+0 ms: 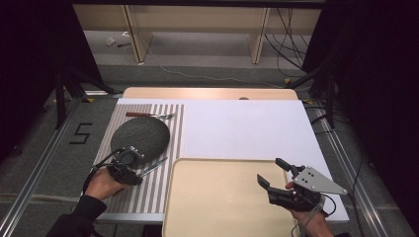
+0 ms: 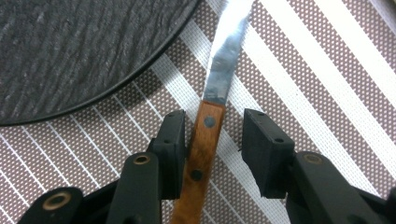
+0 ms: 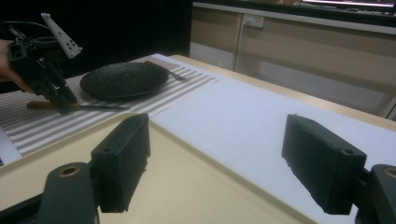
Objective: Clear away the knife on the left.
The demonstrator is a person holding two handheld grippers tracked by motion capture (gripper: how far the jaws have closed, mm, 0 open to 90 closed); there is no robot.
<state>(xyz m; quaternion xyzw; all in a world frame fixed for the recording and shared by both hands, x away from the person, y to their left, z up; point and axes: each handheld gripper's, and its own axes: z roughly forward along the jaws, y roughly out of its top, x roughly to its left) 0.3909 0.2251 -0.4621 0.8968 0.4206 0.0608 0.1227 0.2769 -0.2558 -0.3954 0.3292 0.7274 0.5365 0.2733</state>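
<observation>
Low at lower left of the high view, the left gripper [image 1: 132, 173], black and hand-held, jaws straddling the wooden-handled table knife [image 1: 153, 167] on the brown-and-white striped woven placemat [image 1: 148, 195]. In the left gripper view, a closer account: riveted brown wood handle [image 2: 201, 154] running up between the two black pads, one pad against its side, the other standing apart with striped cloth showing in the gap, so spread around the knife and not yet pinching it. Polished steel blade [image 2: 225, 65] slanting toward the top of the frame, glare on it. Round dark slate-textured plate [image 2: 70, 51] at upper left, ridged and matte, just beside the blade. Beyond the plate in the high view, a wooden-handled fork [image 1: 149, 115] near the mat's far edge. At lower right, the right gripper [image 1: 272, 173] with its grey three-cornered plate, jaws wide apart and holding nothing, hovering over the smooth beige plastic tray [image 1: 207, 197]. White sheet [image 1: 242, 128] across the table behind the tray. From the right gripper view, the left gripper [image 3: 63, 105] upright at upper left, tips down on the knife.
</observation>
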